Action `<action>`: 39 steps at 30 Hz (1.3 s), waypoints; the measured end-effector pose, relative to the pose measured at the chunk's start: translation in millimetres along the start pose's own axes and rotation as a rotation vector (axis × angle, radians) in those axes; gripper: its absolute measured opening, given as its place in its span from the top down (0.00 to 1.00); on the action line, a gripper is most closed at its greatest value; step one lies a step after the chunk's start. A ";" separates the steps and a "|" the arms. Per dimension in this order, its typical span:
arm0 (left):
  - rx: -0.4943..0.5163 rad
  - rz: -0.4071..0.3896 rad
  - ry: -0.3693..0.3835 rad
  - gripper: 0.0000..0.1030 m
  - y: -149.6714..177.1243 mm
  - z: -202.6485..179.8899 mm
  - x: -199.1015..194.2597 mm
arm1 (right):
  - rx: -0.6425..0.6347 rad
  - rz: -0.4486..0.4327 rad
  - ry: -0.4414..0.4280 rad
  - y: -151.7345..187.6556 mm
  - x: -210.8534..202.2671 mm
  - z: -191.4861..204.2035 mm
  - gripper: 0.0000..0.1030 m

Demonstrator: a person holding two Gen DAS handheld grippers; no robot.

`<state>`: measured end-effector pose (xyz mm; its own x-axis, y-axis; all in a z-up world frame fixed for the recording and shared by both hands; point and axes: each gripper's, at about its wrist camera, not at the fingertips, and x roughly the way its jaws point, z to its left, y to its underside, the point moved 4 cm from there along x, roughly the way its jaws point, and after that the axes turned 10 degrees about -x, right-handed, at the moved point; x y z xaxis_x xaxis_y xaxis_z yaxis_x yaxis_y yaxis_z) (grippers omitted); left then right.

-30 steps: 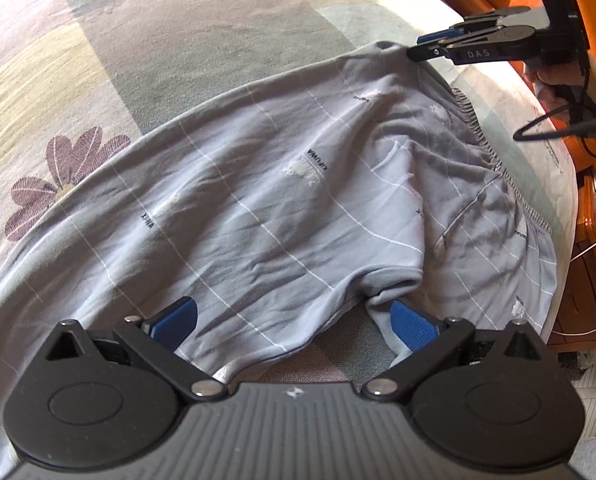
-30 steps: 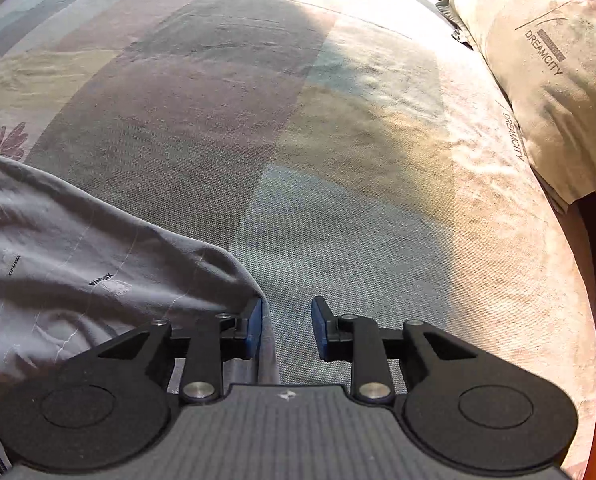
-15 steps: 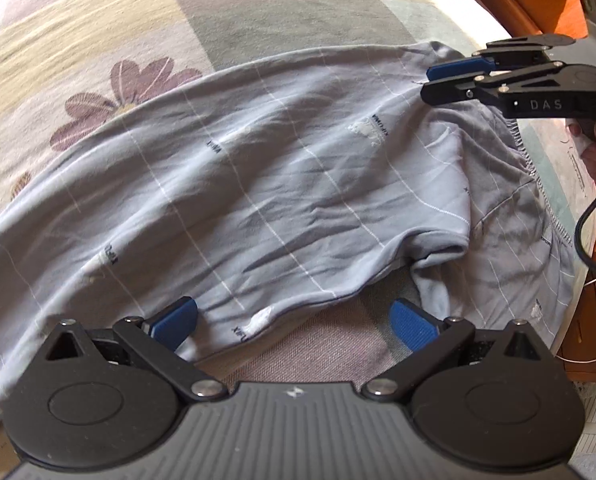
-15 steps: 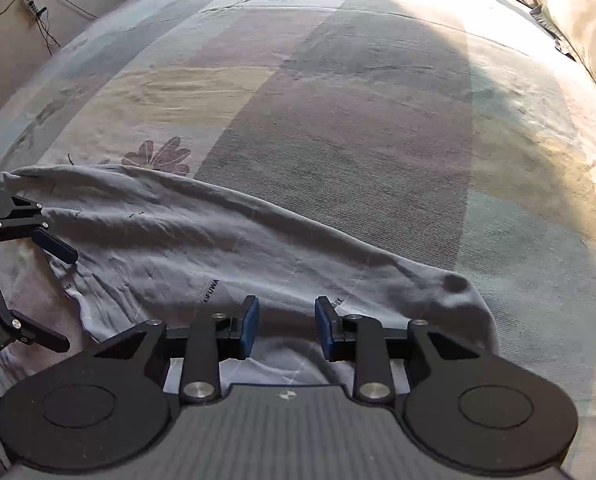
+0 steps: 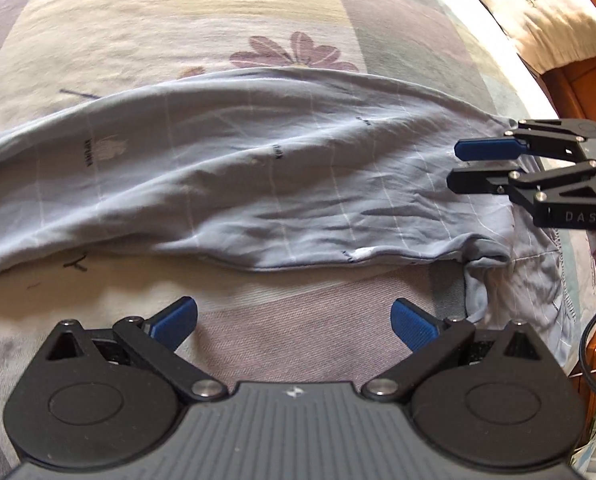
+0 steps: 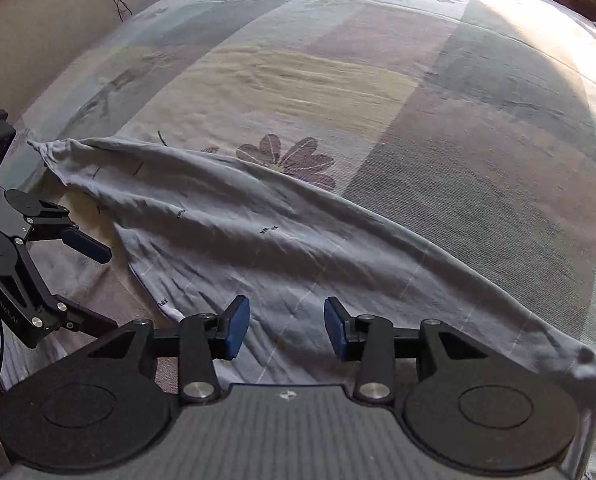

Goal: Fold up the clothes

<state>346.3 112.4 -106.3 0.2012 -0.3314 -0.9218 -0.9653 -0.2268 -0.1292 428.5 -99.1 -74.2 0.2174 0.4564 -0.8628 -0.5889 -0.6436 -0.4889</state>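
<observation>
Left wrist view. Your left tongs [image 5: 294,322] stand wide apart and hold nothing, poised over a bare stretch of the patchwork bed cover [image 5: 202,28], just short of the near hem of the grey garment [image 5: 258,184]. The garment lies spread across the bed from the left edge of the view to the right, wrinkled, with thin white grid lines and small dark lettering. Its right end folds under and drapes toward the edge of the bed. Your right tongs [image 5: 463,166] enter from the right above that end, their two fingers close together with a narrow gap between them, gripping no cloth. A pillow [image 5: 537,12] lies at upper right.

Right wrist view. Your right tongs [image 6: 286,328] are partly open, empty, directly above the garment [image 6: 282,248], which runs diagonally from a pointed far-left corner to the lower right, passing beneath the tool. A printed flower [image 6: 290,156] on the bed cover [image 6: 437,120] shows just beyond the garment's far edge. Your left tongs [image 6: 94,284] appear at left, spread wide, beside the garment's near-left hem and clear of it.
</observation>
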 end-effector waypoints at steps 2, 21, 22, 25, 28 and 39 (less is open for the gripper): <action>-0.061 -0.017 -0.008 0.01 6.2 17.2 -8.1 | -0.060 0.002 -0.026 -8.0 6.7 19.8 0.55; -0.335 -0.162 -0.136 0.01 39.5 118.0 -69.3 | -0.341 0.029 -0.193 -64.1 46.9 136.4 0.55; -0.349 -0.174 -0.140 0.01 38.0 128.9 -72.5 | -0.353 0.026 -0.185 -68.8 51.2 144.7 0.55; -0.385 -0.217 -0.137 0.01 24.7 164.7 -85.8 | -0.390 0.022 -0.149 -84.3 66.8 172.6 0.55; -0.408 -0.271 -0.107 0.01 9.7 195.6 -99.6 | -0.400 0.027 -0.116 -100.2 81.5 200.0 0.55; -0.467 -0.358 0.042 0.01 -34.1 274.9 -134.4 | -0.557 -0.033 0.042 -168.1 142.1 294.6 0.55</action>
<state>306.4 416.4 -78.5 0.5169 -0.1930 -0.8340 -0.6623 -0.7075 -0.2467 329.1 254.9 -76.6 0.2666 0.4643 -0.8446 -0.0831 -0.8620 -0.5001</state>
